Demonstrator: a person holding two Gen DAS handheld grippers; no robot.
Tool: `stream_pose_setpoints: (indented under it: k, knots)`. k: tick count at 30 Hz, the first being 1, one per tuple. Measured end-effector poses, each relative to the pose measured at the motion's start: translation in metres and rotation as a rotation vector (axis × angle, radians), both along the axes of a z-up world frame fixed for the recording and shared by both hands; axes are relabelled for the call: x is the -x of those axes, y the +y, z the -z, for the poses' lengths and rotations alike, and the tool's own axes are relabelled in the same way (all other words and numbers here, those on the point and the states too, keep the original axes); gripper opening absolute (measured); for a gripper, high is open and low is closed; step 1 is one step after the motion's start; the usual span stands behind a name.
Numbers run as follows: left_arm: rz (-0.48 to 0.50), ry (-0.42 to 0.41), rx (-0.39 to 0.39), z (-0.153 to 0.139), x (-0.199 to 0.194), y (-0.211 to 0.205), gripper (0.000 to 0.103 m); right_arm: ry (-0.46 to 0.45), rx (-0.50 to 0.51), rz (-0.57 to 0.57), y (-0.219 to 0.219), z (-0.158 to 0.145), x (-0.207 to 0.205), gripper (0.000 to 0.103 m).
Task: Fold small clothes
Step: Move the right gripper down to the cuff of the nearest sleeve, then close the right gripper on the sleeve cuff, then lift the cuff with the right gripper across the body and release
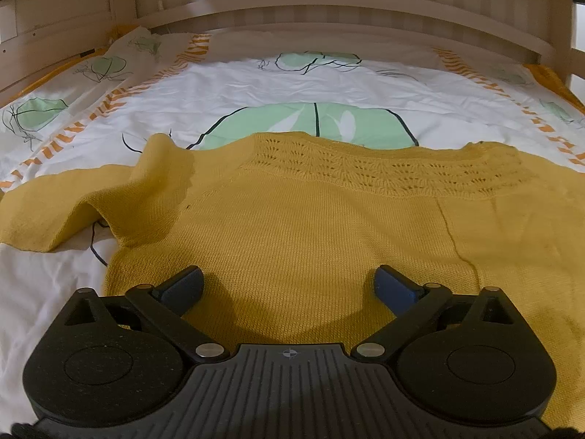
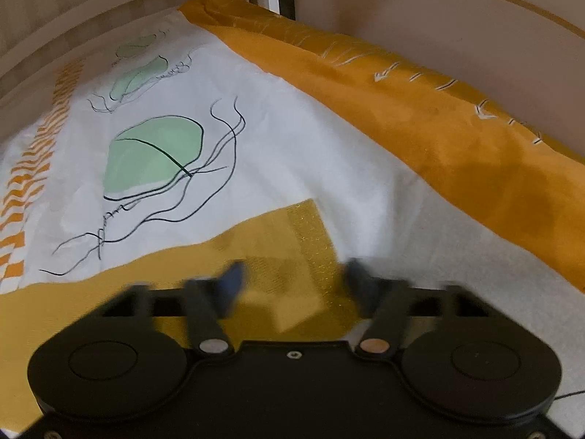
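Sweater (image 1: 310,226) lies spread on the bed (image 1: 329,84); folding not yet begun. Left gripper (image 1: 289,285) gapes wide, empty. Right gripper (image 2: 292,281), half-open over the sleeve end (image 2: 292,241), appears ready to pinch it next.

The left gripper (image 1: 289,285) is seen at the bottom centre of its frame, tilted downward, its jaws spread wide with nothing pressed between them. The right gripper (image 2: 294,283) is seen at the bottom centre of its own frame, blurred, pitched downward, its jaws narrower yet apart; no grip can be made out.
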State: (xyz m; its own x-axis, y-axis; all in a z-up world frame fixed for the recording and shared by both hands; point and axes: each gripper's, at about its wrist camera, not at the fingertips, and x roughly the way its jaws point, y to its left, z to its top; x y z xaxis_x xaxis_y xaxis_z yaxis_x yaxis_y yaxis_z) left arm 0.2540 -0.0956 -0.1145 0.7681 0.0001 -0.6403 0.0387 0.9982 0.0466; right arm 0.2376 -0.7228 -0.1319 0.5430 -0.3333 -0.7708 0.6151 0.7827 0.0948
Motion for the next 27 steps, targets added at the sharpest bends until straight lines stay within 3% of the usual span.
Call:
stream_pose_setpoints:
  k: [1,2,4,7,14,15,17,22,27]
  knots:
    - [0.0,0.0,0.001,0.0,0.0,0.0,0.102,0.0,-0.006,-0.006,0.001,-0.001,0.001,0.035]
    - [0.0,0.001,0.001,0.0,0.0,0.0,0.102,-0.009,-0.036,-0.013,0.0,-0.002,0.002,0.012]
    - [0.001,0.002,0.002,0.0,0.0,0.0,0.102,-0.039,-0.093,-0.006,0.0,-0.006,0.007,0.012]
    - [0.002,0.008,0.007,-0.001,-0.001,0.002,0.102,-0.06,-0.069,-0.01,0.008,-0.024,0.016,0.012]
    - [0.062,0.076,0.02,-0.013,-0.004,0.011,0.099,-0.204,-0.125,-0.032,0.033,-0.1,0.036,0.012]
    - [0.071,0.086,0.016,-0.016,-0.002,0.013,0.095,-0.218,-0.131,-0.049,0.041,-0.112,0.036,0.012]
    - [0.086,0.096,0.009,-0.024,0.003,0.021,0.09,-0.253,-0.146,-0.095,0.062,-0.137,0.032,0.012]
    - [0.106,0.087,-0.006,-0.048,0.02,0.058,0.09,-0.321,-0.223,-0.228,0.129,-0.183,0.01,0.012]
    - [0.107,0.077,0.001,-0.065,0.026,0.105,0.09,-0.353,-0.298,-0.4,0.22,-0.209,-0.024,0.012]
